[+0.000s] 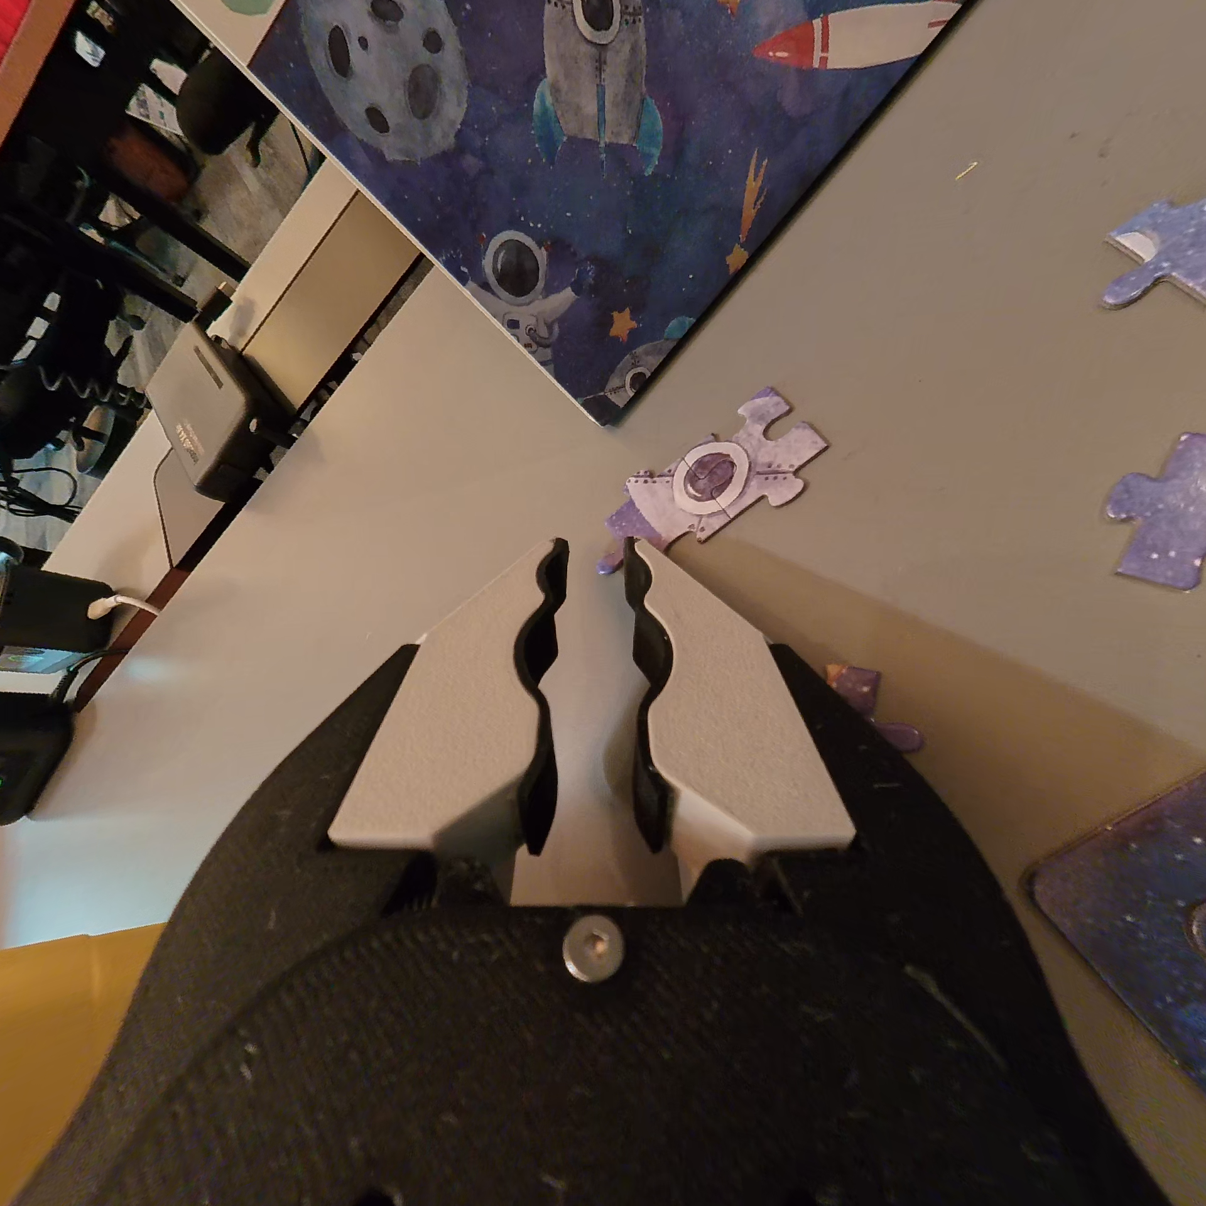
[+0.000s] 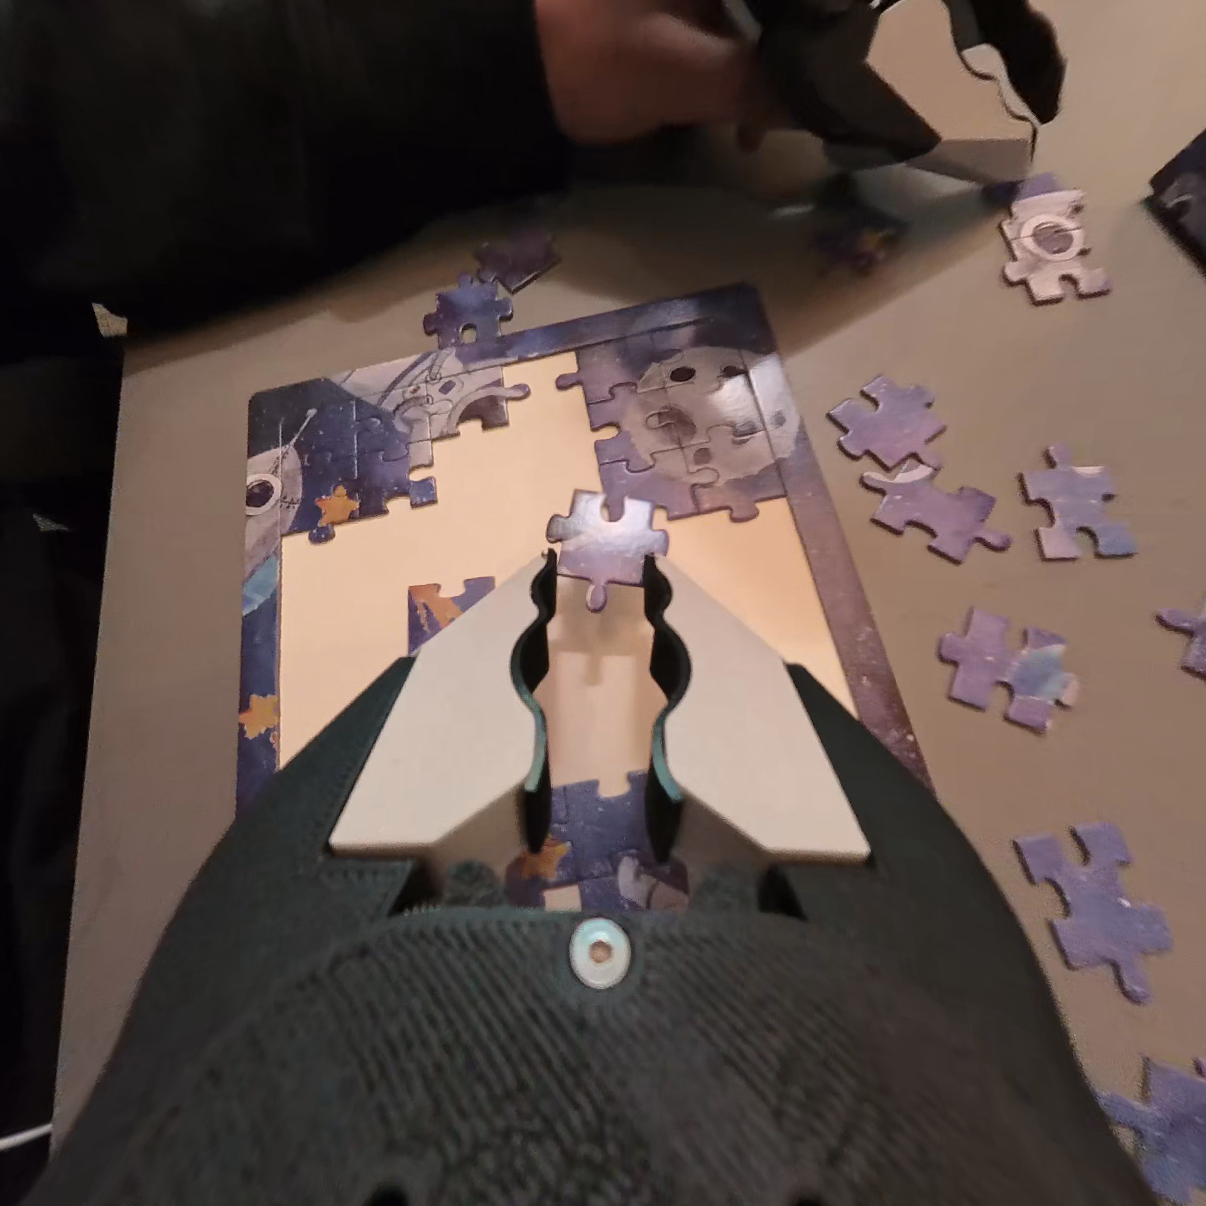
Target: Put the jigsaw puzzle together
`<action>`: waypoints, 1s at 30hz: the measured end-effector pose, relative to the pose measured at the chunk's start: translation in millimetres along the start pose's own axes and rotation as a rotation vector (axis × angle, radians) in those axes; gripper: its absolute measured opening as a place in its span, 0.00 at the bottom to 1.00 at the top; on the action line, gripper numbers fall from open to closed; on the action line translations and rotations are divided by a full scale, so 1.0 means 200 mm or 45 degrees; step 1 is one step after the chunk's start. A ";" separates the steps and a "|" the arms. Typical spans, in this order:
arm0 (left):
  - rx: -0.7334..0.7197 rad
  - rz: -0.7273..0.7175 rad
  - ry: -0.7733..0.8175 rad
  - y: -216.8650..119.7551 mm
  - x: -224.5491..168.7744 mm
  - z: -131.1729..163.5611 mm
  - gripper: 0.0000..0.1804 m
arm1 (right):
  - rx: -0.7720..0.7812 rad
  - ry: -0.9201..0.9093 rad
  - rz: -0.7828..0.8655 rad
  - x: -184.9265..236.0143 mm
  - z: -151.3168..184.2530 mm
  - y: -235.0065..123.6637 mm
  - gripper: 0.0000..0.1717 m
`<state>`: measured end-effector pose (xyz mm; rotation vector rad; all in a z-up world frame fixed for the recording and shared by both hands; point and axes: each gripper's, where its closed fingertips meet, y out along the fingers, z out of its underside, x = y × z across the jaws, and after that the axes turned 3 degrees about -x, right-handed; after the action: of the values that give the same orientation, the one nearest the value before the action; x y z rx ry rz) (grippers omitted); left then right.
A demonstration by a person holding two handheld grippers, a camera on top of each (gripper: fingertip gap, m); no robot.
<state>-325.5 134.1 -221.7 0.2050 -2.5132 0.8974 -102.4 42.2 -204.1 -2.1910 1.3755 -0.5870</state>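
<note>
The flat cardboard jigsaw piece at frame centre was pale violet with a glossy sheen. The rectangular puzzle tray showed a cream base and a dark blue starry border. The joined rocket-window pieces were lilac with a white ring. The tabletop was grey-beige.

Both views are dim and warm-toned; the left wrist view is sharp, its table evenly lit, with a long soft shadow running right from the fingers; the right wrist view is softer, the hand at the top smeared by motion; glare whitens the assembled moon pieces; wide-angle distortion bends straight edges near the borders.
</note>
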 end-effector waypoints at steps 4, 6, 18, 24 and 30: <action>0.000 0.000 0.000 0.00 0.00 0.00 0.10 | -0.009 0.047 -0.039 0.03 0.00 0.01 0.15; 0.000 0.000 0.000 0.00 0.00 0.00 0.10 | 0.001 0.061 -0.042 0.03 0.01 0.02 0.15; 0.000 0.000 0.000 0.00 0.00 0.00 0.10 | 0.046 0.055 -0.106 0.10 0.03 0.03 0.16; 0.000 0.000 0.000 0.00 0.00 0.00 0.10 | 0.123 0.063 -0.106 0.08 0.09 0.03 0.17; 0.000 0.000 0.001 0.00 0.00 0.00 0.10 | 0.118 0.141 -0.193 0.12 0.09 0.03 0.15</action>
<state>-325.3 134.2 -221.7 0.2046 -2.5125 0.8976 -86.0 21.2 -220.3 -2.2294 1.2171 -0.8219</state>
